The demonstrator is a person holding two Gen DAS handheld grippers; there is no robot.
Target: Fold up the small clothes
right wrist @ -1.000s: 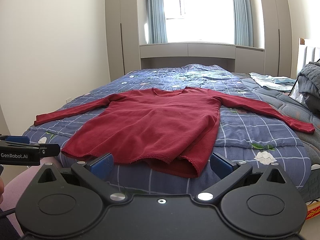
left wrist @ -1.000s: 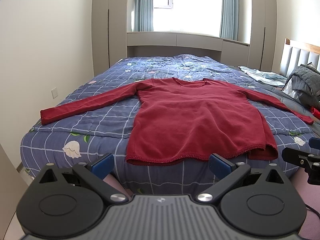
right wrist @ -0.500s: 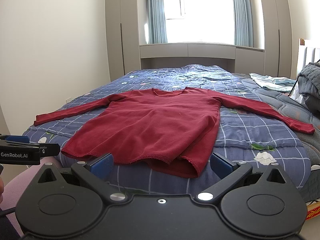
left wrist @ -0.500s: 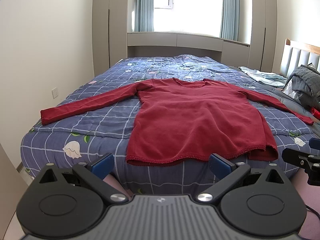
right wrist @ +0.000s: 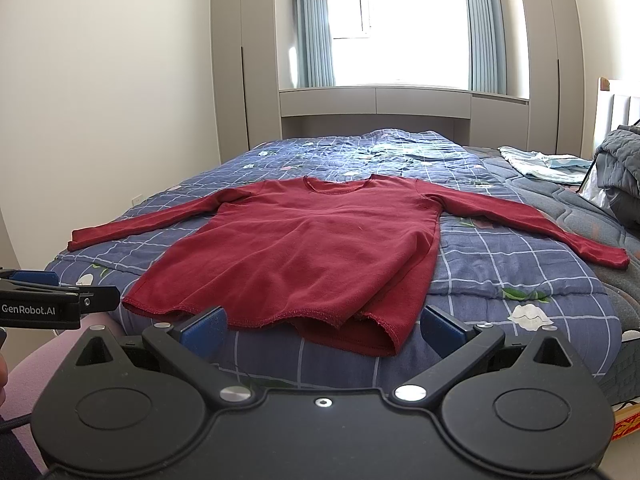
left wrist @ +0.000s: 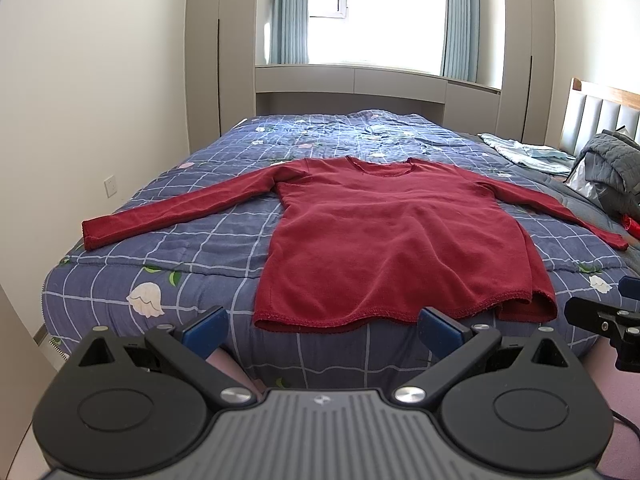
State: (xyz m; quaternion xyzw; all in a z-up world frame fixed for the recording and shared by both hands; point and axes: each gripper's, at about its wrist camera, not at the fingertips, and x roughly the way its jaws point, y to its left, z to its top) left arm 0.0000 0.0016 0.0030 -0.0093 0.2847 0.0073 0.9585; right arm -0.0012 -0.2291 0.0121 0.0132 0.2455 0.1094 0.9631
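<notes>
One red long-sleeved top (left wrist: pixel 396 240) lies flat on a bed (left wrist: pixel 200 248) with a blue checked quilt, both sleeves stretched out sideways, hem at the near edge. Two grippers wait short of the bed: the left gripper (left wrist: pixel 322 326) and the right gripper (right wrist: pixel 322 326), each with fingers spread wide, holding nothing. One grey bundle (left wrist: pixel 612 168) sits at the far right.

Left wrist view: low, off the foot of the bed (left wrist: pixel 120 276), facing along it toward the window (left wrist: pixel 384 12) at top centre; own fingers (left wrist: pixel 204 326) spread across the lower frame, close to the lens. Right wrist view: same height and heading, set further right. Shared: red top (left wrist: pixel 396 240), bed, window. Left gripper (right wrist: pixel 60 306) at left edge of right view; right gripper (left wrist: pixel 608 316) at right edge of left view.
</notes>
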